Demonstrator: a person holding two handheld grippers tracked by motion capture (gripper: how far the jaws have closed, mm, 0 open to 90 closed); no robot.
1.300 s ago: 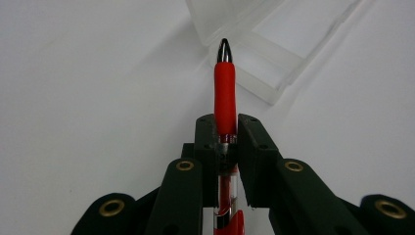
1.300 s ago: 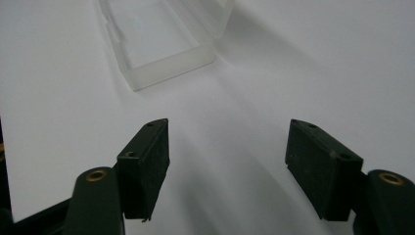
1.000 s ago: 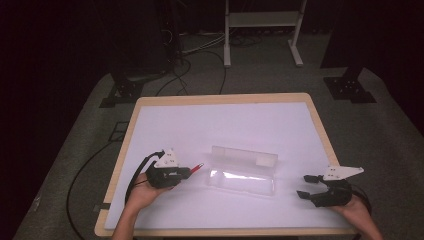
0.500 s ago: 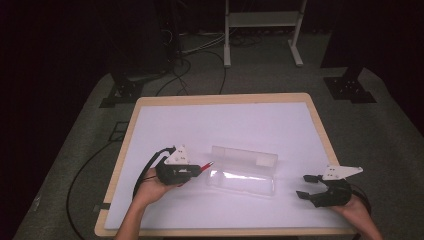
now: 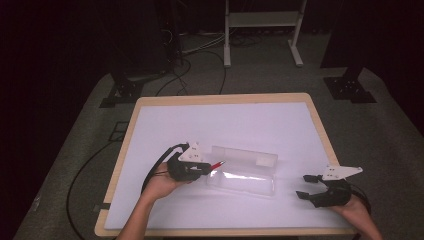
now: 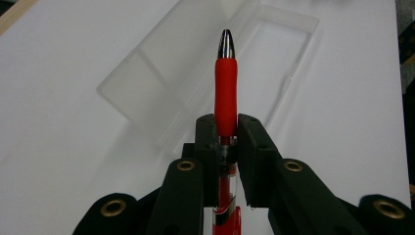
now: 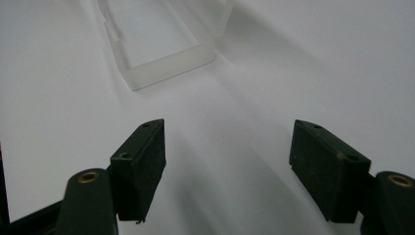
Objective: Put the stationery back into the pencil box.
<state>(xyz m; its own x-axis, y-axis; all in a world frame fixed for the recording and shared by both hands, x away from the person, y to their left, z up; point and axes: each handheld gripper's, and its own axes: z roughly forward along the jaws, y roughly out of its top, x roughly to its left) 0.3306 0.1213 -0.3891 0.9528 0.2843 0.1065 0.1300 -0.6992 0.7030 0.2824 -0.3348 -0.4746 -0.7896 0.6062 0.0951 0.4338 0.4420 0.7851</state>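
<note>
Evidently, the left tool (image 6: 227,147), clamped on a red pen (image 6: 225,88), aims to lower it into the open clear case (image 5: 242,172); right tool (image 7: 227,166) waits, jaws apart.

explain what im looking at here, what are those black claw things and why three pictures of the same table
The black things are hand-held grippers: a person holds one in each hand and squeezes things between its two fingers. One picture is taken from above the white table; the other two come from small cameras riding on each gripper, looking along its fingers.

On the table lies a clear plastic case, open, with its lid folded back. The left gripper is shut on a red pen, whose silver tip points toward the case. The right gripper is open and holds nothing, off to the case's right side.
</note>
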